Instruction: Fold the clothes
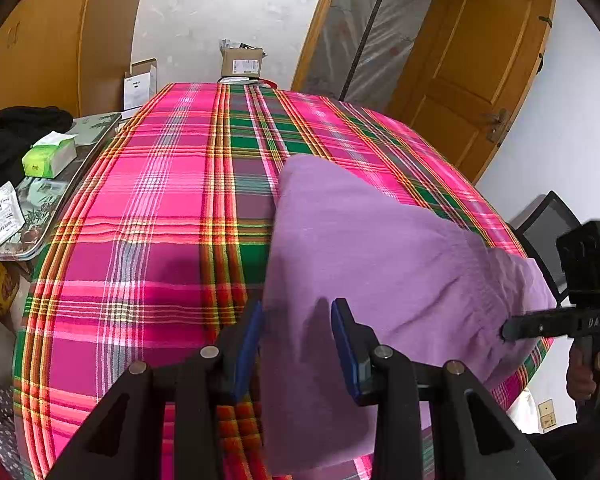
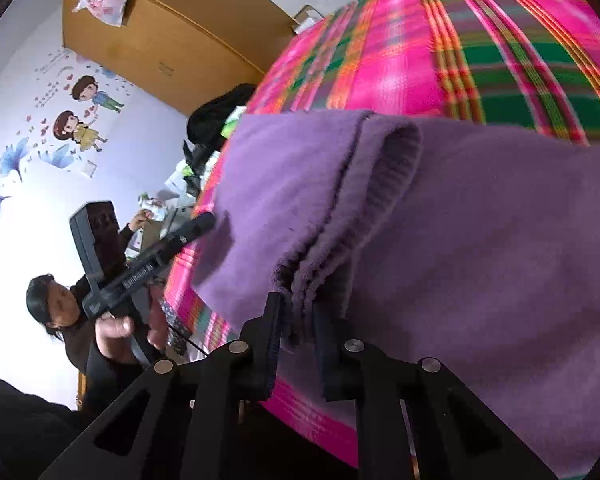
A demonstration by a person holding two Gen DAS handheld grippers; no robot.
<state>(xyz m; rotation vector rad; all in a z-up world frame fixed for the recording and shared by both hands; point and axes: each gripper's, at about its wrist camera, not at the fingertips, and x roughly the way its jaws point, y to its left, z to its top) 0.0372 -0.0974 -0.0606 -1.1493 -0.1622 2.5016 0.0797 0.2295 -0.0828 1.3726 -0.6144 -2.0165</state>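
Note:
A purple garment point(image 1: 364, 248) lies folded on a bed covered by pink and green plaid cloth point(image 1: 160, 200). My left gripper point(image 1: 296, 340) stands open over the garment's near left edge, with its blue pads point(image 1: 248, 344) on either side of the fabric. My right gripper point(image 2: 298, 332) is shut on the gathered waistband of the purple garment point(image 2: 480, 240), and layered hems bunch between its fingers. In the left wrist view the right gripper point(image 1: 504, 332) meets the garment's right end. The left gripper point(image 2: 208, 220) touches the garment's far corner in the right wrist view.
A side tray point(image 1: 40, 216) at the bed's left holds a green tissue box point(image 1: 50, 156), a packet and dark clothing point(image 1: 20, 128). Cardboard boxes point(image 1: 242, 62) stand beyond the bed. A wooden door point(image 1: 472, 72) and a black chair point(image 1: 548, 236) are to the right. A person point(image 2: 56, 304) holds the grippers.

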